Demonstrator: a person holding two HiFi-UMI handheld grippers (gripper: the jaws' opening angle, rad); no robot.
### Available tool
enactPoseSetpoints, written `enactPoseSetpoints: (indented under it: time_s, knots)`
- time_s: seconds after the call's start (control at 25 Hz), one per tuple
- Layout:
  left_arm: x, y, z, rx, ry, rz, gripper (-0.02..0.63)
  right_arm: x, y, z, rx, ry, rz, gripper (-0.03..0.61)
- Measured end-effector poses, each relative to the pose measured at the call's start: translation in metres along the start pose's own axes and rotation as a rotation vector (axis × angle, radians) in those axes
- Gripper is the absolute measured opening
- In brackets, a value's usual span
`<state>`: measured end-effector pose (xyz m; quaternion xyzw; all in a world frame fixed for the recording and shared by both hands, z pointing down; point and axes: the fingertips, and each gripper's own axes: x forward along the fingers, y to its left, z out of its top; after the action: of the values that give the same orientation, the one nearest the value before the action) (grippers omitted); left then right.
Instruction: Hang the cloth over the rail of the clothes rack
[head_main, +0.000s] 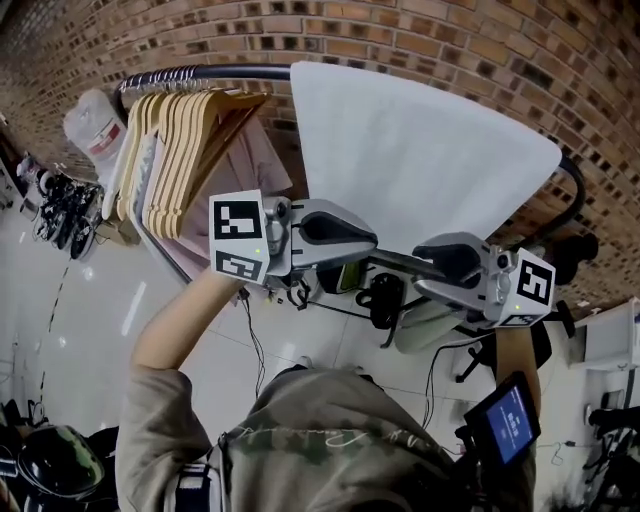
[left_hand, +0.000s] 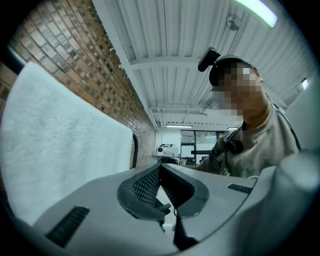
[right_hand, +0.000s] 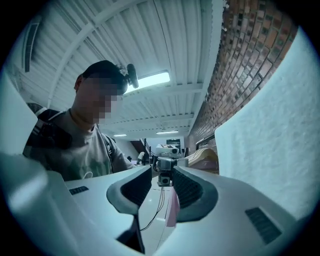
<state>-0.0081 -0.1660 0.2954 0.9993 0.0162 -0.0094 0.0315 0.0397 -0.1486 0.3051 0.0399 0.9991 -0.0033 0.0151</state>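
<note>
A white towel-like cloth (head_main: 400, 150) hangs draped over the black rail (head_main: 210, 72) of the clothes rack, in front of a brick wall. Both grippers are held level below its lower edge, tips facing each other, and neither touches it. My left gripper (head_main: 375, 240) is shut with nothing between its jaws; in the left gripper view the pads meet at the tip (left_hand: 160, 167), with the cloth (left_hand: 55, 145) to the left. My right gripper (head_main: 420, 257) stands open and empty (right_hand: 161, 172), with the cloth (right_hand: 280, 130) to its right.
Several wooden hangers (head_main: 185, 150) hang bunched on the rail left of the cloth, with a pink garment (head_main: 255, 160) behind them. A white bag (head_main: 95, 125) and shoes (head_main: 60, 205) lie at far left. A small screen (head_main: 505, 420) sits by the right forearm.
</note>
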Motion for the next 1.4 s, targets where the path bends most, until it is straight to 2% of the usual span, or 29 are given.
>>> enactPoseSetpoints:
  time_s: [0.12,0.28,0.4,0.44,0.48,0.52,0.72,0.84,1.08,1.24,1.4]
  knots:
    - [-0.013,-0.002,-0.018,-0.020,0.041,0.023,0.006,0.020,0.002,-0.011,-0.060,-0.004,-0.025,0.135]
    - [-0.028,-0.013,-0.034,0.029,0.105,0.015,0.006,0.051,0.011,-0.012,-0.128,-0.018,-0.058,0.135]
    - [-0.037,-0.022,-0.040,0.050,0.106,-0.016,0.006,0.066,0.012,-0.019,-0.105,-0.012,-0.093,0.133]
    - [-0.039,-0.022,-0.042,0.049,0.099,-0.025,0.006,0.069,0.010,-0.021,-0.098,-0.013,-0.108,0.108]
    - [-0.040,-0.022,-0.043,0.042,0.090,-0.034,0.006,0.071,0.009,-0.023,-0.091,-0.018,-0.127,0.047]
    - [-0.041,-0.022,-0.045,0.029,0.081,-0.043,0.006,0.073,0.008,-0.024,-0.084,-0.025,-0.144,0.040]
    - [-0.036,-0.037,-0.054,-0.002,0.103,-0.074,0.006,0.074,0.028,-0.028,-0.079,-0.017,-0.172,0.038]
    - [-0.028,-0.058,-0.054,-0.023,0.081,-0.077,0.006,0.067,0.051,-0.030,-0.085,-0.011,-0.172,0.038]
    - [0.001,-0.113,-0.065,0.057,0.070,0.007,0.006,0.048,0.111,-0.036,-0.105,0.016,-0.102,0.037]
    - [0.022,-0.157,-0.074,0.026,0.055,0.035,0.006,0.029,0.157,-0.052,-0.022,0.012,-0.044,0.037]
    - [0.034,-0.195,-0.082,0.035,0.017,0.096,0.006,0.023,0.189,-0.064,-0.001,0.012,-0.057,0.037]
